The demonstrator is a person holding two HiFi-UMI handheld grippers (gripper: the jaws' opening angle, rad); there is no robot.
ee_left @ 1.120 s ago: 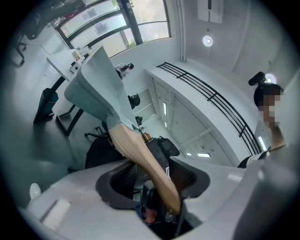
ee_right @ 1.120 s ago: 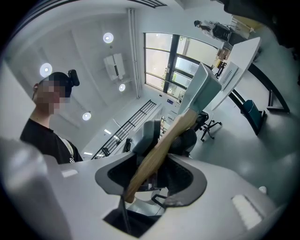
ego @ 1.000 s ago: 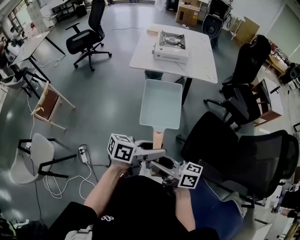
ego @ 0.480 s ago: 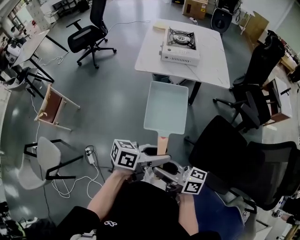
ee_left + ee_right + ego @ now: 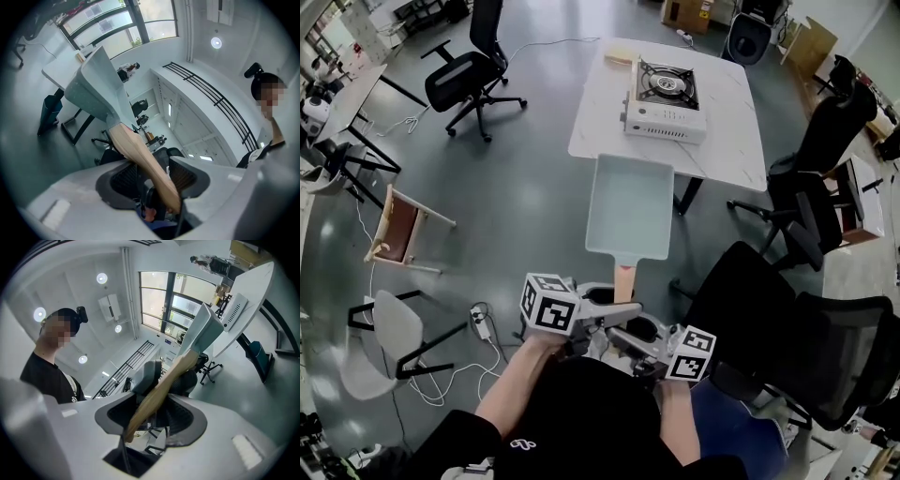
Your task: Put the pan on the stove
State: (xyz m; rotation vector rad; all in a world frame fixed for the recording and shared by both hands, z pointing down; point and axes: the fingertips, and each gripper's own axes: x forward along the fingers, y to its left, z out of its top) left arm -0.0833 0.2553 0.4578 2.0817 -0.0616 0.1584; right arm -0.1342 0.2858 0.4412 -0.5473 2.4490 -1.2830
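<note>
A pale blue rectangular pan with a wooden handle hangs in the air over the grey floor, short of the white table. On that table sits the white gas stove. My left gripper and right gripper meet at the handle's near end, both shut on it. In the left gripper view the handle runs between the pads of the left gripper up to the pan. The right gripper view shows the right gripper on the handle, with the pan and stove beyond.
Black office chairs crowd the right side, and another one stands at the far left. A wooden frame, a grey chair and a power strip with cables lie on the floor to the left.
The pan, held by both grippers, has come closer to the table with the stove. The grip on the handle looks the same.
</note>
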